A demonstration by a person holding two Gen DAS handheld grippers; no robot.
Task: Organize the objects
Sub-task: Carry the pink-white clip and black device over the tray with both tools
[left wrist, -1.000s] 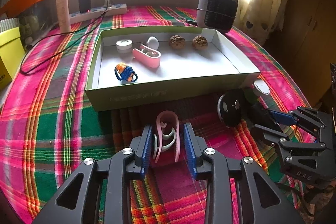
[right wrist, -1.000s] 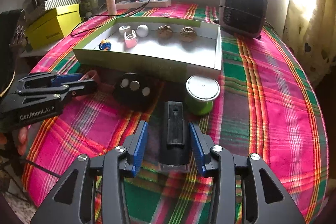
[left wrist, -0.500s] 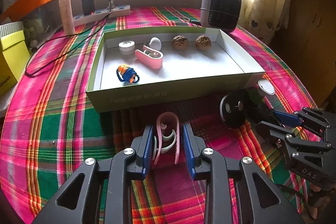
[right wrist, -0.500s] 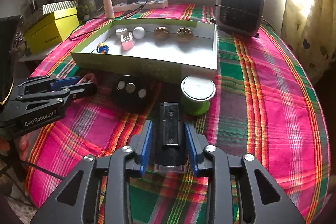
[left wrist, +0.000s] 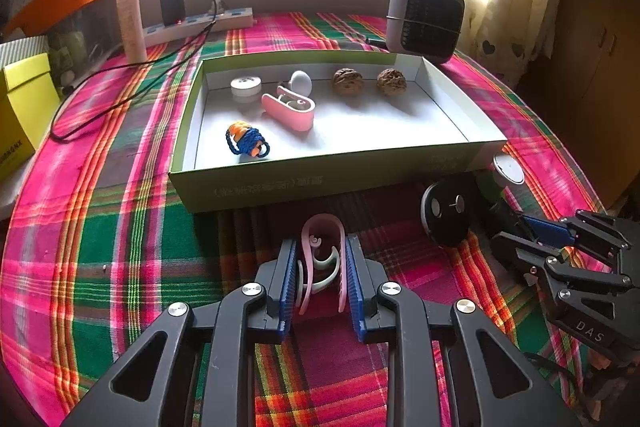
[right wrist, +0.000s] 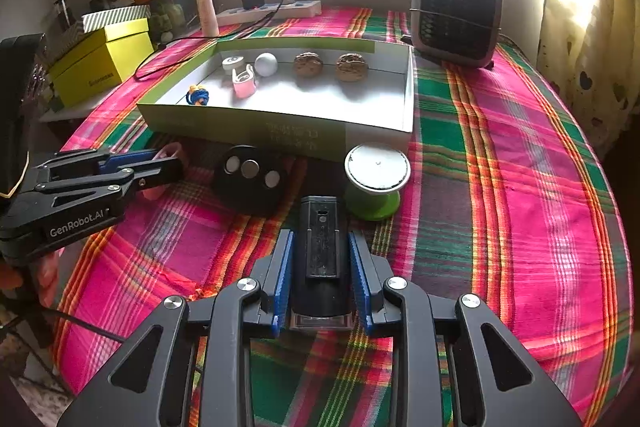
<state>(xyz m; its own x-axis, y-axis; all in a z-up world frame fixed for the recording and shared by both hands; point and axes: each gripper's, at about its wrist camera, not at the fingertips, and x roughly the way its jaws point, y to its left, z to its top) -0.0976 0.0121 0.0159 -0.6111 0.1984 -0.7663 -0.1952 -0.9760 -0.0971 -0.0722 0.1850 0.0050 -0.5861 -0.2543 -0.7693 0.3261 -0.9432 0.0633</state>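
Jaws of the left gripper (left wrist: 320, 275) have just been closing and now press on both sides of the pink clip (left wrist: 323, 259), which lies on the plaid worktop (left wrist: 120, 227) just in front of the green tray (left wrist: 256, 187); jaws of the right gripper (right wrist: 321, 275) have likewise closed in, blue pads tight against the flanks of the black rectangular device (right wrist: 322, 251), which sits on the cloth near the tray's front wall.

Between the two grippers, on the cloth: black round disc (right wrist: 250, 179) bearing three silver spots; green spool (right wrist: 376, 183) with a white top, just beside the device and close to the tray's front corner.

Inside the tray: blue-and-orange cord bundle (left wrist: 246, 143) at front left; second pink clip (left wrist: 288, 109) behind it; small white round case (left wrist: 245, 85) and white ball (left wrist: 301, 81) along the back wall; two walnuts (left wrist: 348, 80) to their right, slightly apart.

Behind the tray: small heater (left wrist: 424, 17); white power strip (left wrist: 200, 25) with a black charger plugged in; yellow box (right wrist: 100, 61) off the left edge.
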